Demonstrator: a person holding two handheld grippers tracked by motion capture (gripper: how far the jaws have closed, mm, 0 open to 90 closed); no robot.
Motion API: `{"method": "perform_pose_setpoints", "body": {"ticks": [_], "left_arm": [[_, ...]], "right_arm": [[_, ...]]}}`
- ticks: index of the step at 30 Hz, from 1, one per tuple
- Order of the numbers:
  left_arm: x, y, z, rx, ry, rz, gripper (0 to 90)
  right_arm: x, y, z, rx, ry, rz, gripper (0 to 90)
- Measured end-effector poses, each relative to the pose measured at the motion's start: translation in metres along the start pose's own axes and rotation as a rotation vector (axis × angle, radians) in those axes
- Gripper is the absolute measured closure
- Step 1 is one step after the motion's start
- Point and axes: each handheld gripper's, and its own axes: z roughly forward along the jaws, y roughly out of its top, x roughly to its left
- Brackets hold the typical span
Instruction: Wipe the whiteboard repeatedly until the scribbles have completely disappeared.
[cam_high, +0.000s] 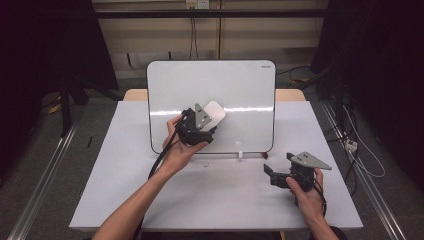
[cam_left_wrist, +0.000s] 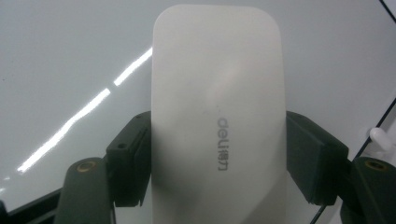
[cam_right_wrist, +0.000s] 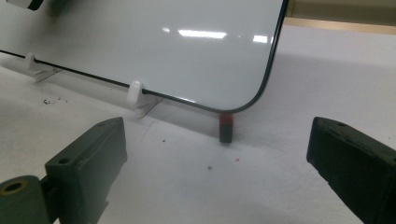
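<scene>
eraser (cam_left_wrist: 217, 121): flat on the board (cam_high: 210, 85), near its middle, long side pointing up and right | left gripper (cam_high: 202, 131): squeezes the eraser from both sides | right gripper (cam_high: 280, 175): wide open, holds nothing, low on the table (cam_high: 125, 190), far from the eraser

Left gripper (cam_high: 209, 125) raised on bent wrist, forearm angled in from bottom left, jaws clamped tight. Right gripper (cam_high: 270, 172) held low at right by right hand (cam_high: 306, 192), pointed leftward, jaws spread wide apart, nothing gripped between.
</scene>
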Motion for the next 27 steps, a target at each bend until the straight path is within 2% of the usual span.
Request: {"method": "perform_pose_setpoints", "body": {"ticks": [7, 16, 22, 27], "left_arm": [[0.003, -0.002, -0.003, -0.012, -0.012, -0.025, 31.1], [0.015, -0.003, -0.019, -0.046, 0.015, -0.088, 31.0], [0.022, -0.009, -0.031, -0.053, 0.035, -0.111, 31.0], [0.026, -0.012, -0.036, -0.056, 0.034, -0.128, 31.0]], "right_arm": [[0.001, 0.001, 0.001, -0.004, -0.001, 0.000, 5.0], [0.001, 0.000, 0.000, -0.004, 0.004, -0.005, 5.0], [0.003, 0.000, -0.001, -0.004, 0.011, -0.011, 4.8], [0.003, 0.000, -0.001, -0.006, 0.012, -0.007, 4.8]]}}
